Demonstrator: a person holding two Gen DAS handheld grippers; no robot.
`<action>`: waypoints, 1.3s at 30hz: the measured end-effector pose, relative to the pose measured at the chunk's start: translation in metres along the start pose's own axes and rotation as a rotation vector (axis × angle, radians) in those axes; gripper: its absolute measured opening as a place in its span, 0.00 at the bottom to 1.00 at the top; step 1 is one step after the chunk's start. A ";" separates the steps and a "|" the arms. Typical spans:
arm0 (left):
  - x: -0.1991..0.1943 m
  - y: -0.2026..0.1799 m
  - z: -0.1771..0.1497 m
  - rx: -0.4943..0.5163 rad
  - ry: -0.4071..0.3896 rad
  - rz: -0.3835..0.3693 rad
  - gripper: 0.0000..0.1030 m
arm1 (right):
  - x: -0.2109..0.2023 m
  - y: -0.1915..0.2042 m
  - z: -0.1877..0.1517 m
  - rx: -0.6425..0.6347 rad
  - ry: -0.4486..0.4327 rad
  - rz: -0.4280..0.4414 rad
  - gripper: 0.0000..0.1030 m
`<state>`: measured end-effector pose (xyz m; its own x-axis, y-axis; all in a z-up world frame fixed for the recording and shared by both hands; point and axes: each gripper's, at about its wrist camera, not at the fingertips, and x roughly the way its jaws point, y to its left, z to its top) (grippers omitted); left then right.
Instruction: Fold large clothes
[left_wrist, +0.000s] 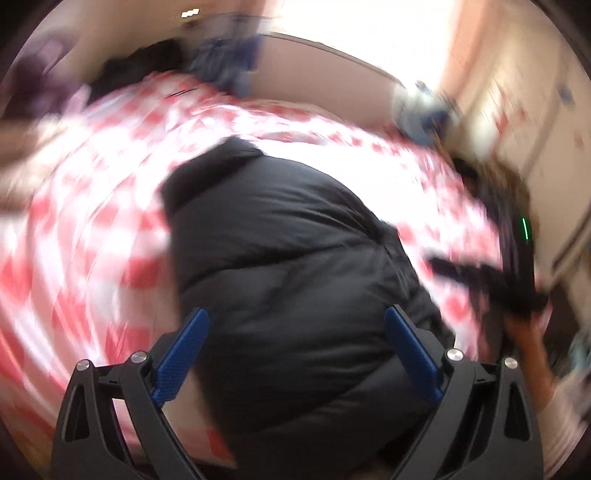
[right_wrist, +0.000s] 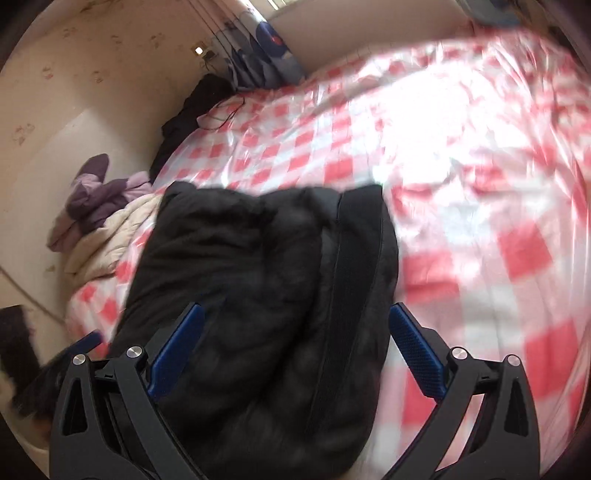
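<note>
A black puffy jacket (left_wrist: 295, 258) lies folded into a thick bundle on the red-and-white checked bed cover (left_wrist: 92, 229). My left gripper (left_wrist: 295, 312) hangs over its near end, blue pads wide apart and nothing pinched. In the right wrist view the same jacket (right_wrist: 258, 288) shows its zipper strip running along the right side. My right gripper (right_wrist: 295, 306) is open above it, and its fingers do not press the fabric. The right gripper also appears, blurred, at the right edge of the left wrist view (left_wrist: 517, 280), held by a hand (left_wrist: 528, 343).
The checked cover (right_wrist: 461, 166) spreads wide to the right of the jacket. A pile of purple and cream garments (right_wrist: 103, 210) sits at the bed's left edge, and dark clothing (right_wrist: 195, 107) lies in the far corner. A blue patterned curtain (right_wrist: 266, 48) hangs by the wall.
</note>
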<state>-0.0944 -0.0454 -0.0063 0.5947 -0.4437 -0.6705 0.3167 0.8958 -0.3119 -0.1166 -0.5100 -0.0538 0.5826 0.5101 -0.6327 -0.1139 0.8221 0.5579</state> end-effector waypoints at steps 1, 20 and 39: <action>-0.001 0.020 0.001 -0.094 0.001 -0.018 0.93 | 0.004 -0.012 -0.007 0.086 0.058 0.076 0.94; 0.034 0.023 0.048 -0.002 -0.044 -0.024 0.65 | 0.110 0.071 0.007 0.022 0.109 0.237 0.94; -0.012 0.144 0.028 -0.261 -0.093 0.240 0.92 | 0.136 0.160 0.026 -0.280 -0.073 0.026 0.94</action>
<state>-0.0348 0.0885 -0.0242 0.6976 -0.2099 -0.6851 -0.0317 0.9461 -0.3222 -0.0346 -0.3159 -0.0365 0.6320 0.5210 -0.5737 -0.3413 0.8518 0.3975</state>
